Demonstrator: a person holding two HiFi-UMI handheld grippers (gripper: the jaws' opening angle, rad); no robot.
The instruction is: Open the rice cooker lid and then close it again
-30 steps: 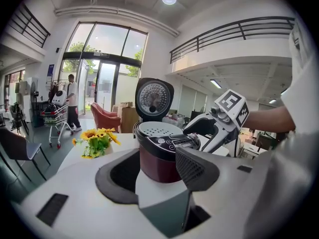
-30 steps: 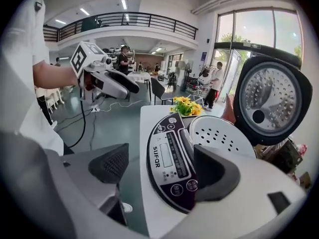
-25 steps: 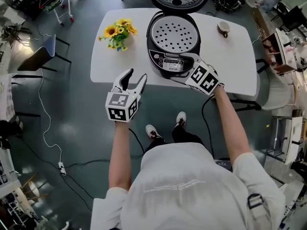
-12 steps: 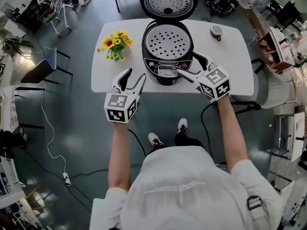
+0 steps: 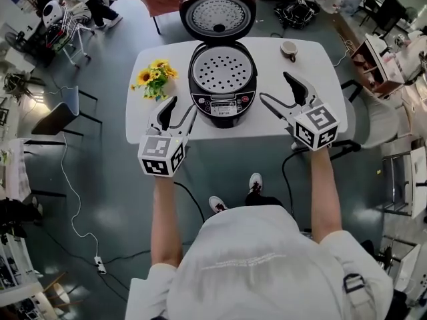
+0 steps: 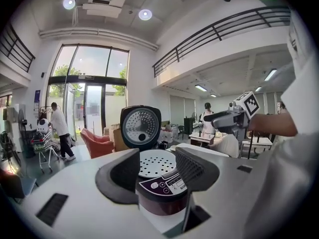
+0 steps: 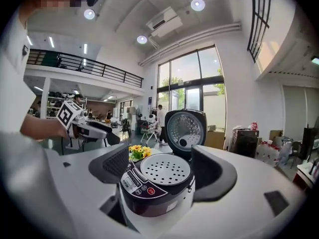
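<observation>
Well apart, left gripper [image 5: 182,105] and right gripper [image 5: 274,86] flank the open rice cooker [image 5: 222,79] — jaws spread, empty, arms outstretched.

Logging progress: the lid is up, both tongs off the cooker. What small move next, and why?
Probably reach the right tongs toward the lid to tip it down: it stands fully open behind the rice cooker, and the right tongs hang open, empty, beside the cooker.
</observation>
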